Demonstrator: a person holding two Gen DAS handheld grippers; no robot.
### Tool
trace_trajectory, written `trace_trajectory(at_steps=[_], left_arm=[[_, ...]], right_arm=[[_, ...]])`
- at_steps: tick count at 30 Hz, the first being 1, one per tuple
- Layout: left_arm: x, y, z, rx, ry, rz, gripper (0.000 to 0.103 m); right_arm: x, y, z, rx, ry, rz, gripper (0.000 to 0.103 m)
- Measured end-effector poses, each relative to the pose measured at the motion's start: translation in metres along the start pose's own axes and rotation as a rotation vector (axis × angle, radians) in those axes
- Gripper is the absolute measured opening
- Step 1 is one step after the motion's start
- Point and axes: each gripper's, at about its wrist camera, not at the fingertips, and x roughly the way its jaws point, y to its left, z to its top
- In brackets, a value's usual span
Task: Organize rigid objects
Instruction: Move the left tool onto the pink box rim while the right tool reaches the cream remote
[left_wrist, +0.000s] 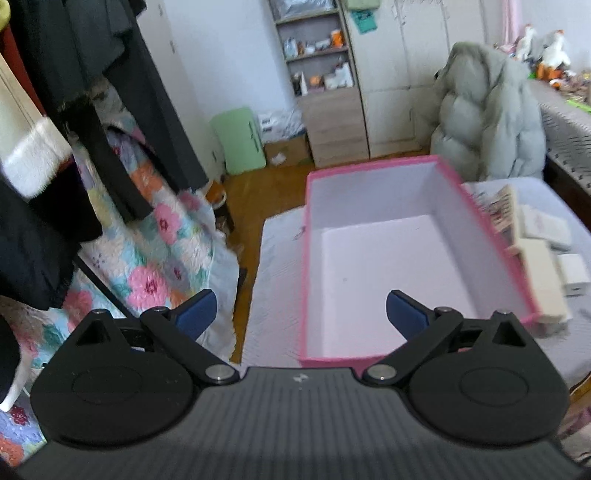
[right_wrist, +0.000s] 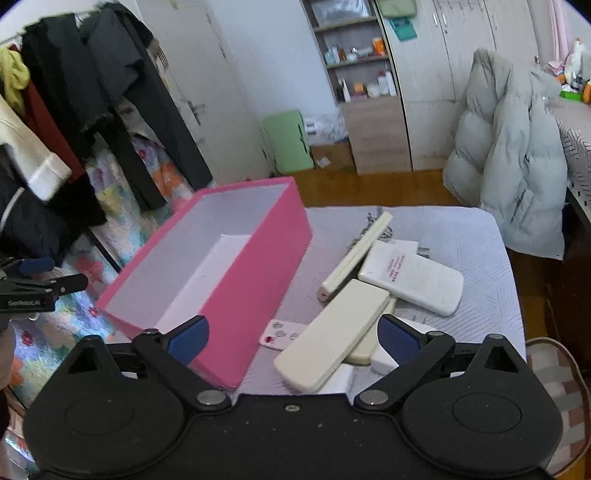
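Note:
A pink box (left_wrist: 480, 206) with a white empty inside stands on the quilted table; its pink side (right_wrist: 255, 273) faces the right wrist view. To its right lies a pile of flat rigid objects: a cream slab (right_wrist: 332, 334), a white rounded case (right_wrist: 413, 277), a long cream bar (right_wrist: 356, 254) and a small white remote (right_wrist: 279, 334). My left gripper (left_wrist: 301, 314) hovers open above the box's near left corner, holding nothing. Also open, my right gripper (right_wrist: 293, 334) straddles the near end of the cream slab, its pads apart from it.
The grey quilted table (right_wrist: 472, 236) ends at a wood floor (right_wrist: 369, 188). A grey puffer coat (right_wrist: 517, 166) hangs on a chair at the back right. Dark clothes on a rack (left_wrist: 92, 74) and a floral quilt (left_wrist: 155, 236) fill the left. Shelves (right_wrist: 354, 55) and a green case (right_wrist: 291, 142) stand at the far wall.

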Motion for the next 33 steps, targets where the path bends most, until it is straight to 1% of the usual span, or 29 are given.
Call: trace_trajectory(at_steps=[1, 2, 3, 4, 5, 8, 9, 10, 13, 14, 15, 16, 17, 18, 19, 20, 23, 25, 26, 28, 30, 33], left_arm=[[0.012, 0.005, 0.001, -0.010, 0.020, -0.008, 0.093], [0.023, 0.009, 0.002, -0.019, 0.041, -0.026, 0.085], [0.034, 0.012, 0.003, -0.029, 0.063, -0.046, 0.082], [0.043, 0.015, 0.003, -0.037, 0.084, -0.062, 0.076], [0.052, 0.016, 0.002, -0.044, 0.102, -0.079, 0.068], [0.073, 0.016, 0.006, -0.044, 0.130, -0.120, 0.054], [0.077, 0.014, 0.007, -0.040, 0.127, -0.127, 0.051], [0.081, 0.011, 0.007, -0.029, 0.122, -0.124, 0.046], [0.094, 0.008, 0.009, 0.000, 0.123, -0.072, 0.037], [0.099, 0.009, 0.010, -0.001, 0.131, -0.069, 0.033], [0.103, 0.010, 0.011, -0.006, 0.142, -0.075, 0.029], [0.107, 0.012, 0.011, -0.013, 0.152, -0.085, 0.020], [0.109, 0.014, 0.011, -0.021, 0.159, -0.108, 0.013], [0.111, 0.016, 0.010, -0.037, 0.166, -0.138, 0.009], [0.113, 0.018, 0.009, -0.053, 0.168, -0.165, 0.002], [0.113, 0.019, 0.009, -0.066, 0.165, -0.182, 0.003], [0.112, 0.018, 0.005, -0.059, 0.146, -0.181, 0.002], [0.113, 0.021, 0.004, -0.084, 0.149, -0.196, 0.002], [0.114, 0.023, 0.004, -0.099, 0.151, -0.206, 0.002], [0.114, 0.027, 0.003, -0.123, 0.148, -0.212, 0.002], [0.114, 0.027, 0.001, -0.137, 0.141, -0.205, 0.002], [0.111, 0.024, -0.002, -0.151, 0.131, -0.188, 0.002]], right_arm=[[0.006, -0.002, 0.002, 0.004, 0.022, 0.000, 0.100], [0.013, -0.006, 0.003, 0.015, 0.053, 0.002, 0.100], [0.020, -0.010, 0.003, 0.029, 0.082, 0.003, 0.099], [0.027, -0.013, 0.002, 0.045, 0.108, 0.003, 0.097], [0.035, -0.019, 0.000, 0.072, 0.145, 0.007, 0.094], [0.055, -0.032, -0.007, 0.151, 0.210, 0.031, 0.084], [0.059, -0.034, -0.008, 0.170, 0.217, 0.037, 0.082], [0.063, -0.038, -0.009, 0.193, 0.226, 0.048, 0.077], [0.072, -0.042, -0.008, 0.230, 0.246, 0.073, 0.071], [0.074, -0.041, -0.007, 0.232, 0.253, 0.074, 0.070], [0.076, -0.041, -0.007, 0.233, 0.256, 0.073, 0.070], [0.077, -0.040, -0.006, 0.233, 0.260, 0.074, 0.070], [0.078, -0.040, -0.005, 0.233, 0.263, 0.073, 0.070], [0.079, -0.041, -0.004, 0.232, 0.263, 0.069, 0.070], [0.080, -0.041, -0.004, 0.229, 0.263, 0.062, 0.070], [0.083, -0.042, -0.002, 0.229, 0.264, 0.057, 0.070], [0.091, -0.044, -0.002, 0.241, 0.274, 0.041, 0.070], [0.096, -0.044, -0.002, 0.232, 0.279, 0.002, 0.070], [0.098, -0.042, -0.001, 0.216, 0.276, -0.025, 0.067], [0.101, -0.038, 0.000, 0.197, 0.275, -0.038, 0.068], [0.104, -0.037, 0.001, 0.201, 0.281, -0.032, 0.068], [0.109, -0.033, 0.004, 0.195, 0.281, -0.038, 0.075]])
